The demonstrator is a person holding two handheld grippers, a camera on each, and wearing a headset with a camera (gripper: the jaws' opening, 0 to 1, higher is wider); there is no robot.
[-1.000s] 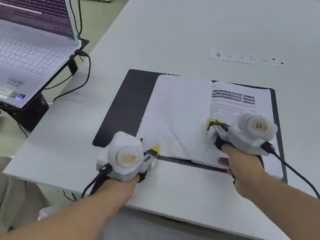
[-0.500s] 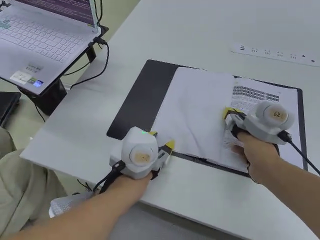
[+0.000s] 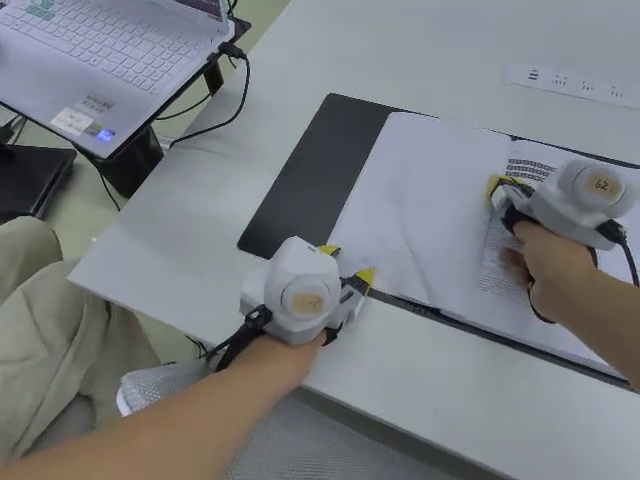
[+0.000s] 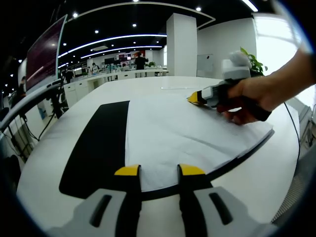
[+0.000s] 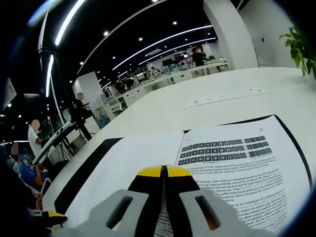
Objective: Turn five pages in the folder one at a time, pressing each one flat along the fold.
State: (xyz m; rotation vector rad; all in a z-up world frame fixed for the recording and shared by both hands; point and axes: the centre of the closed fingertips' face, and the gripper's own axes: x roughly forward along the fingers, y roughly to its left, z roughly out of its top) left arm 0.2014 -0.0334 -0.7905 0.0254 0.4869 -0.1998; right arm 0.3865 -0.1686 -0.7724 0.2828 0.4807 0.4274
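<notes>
Black folder (image 3: 300, 180) is lying open on desk (image 3: 450, 60), holding white pgs (image 3: 430, 200). L tool (image 3: 347, 263) is sitting slightly parted at its edge; R tool (image 3: 498, 186), closed, atop pgs.

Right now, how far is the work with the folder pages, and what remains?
Done: a turned page lies blank side up on the open folder; how many of five, I cannot tell. In hand: the right gripper, jaws shut, sits on the printed page by the fold, seemingly pressing. The left gripper is open at the folder's near edge. Left: probably more turns.
</notes>
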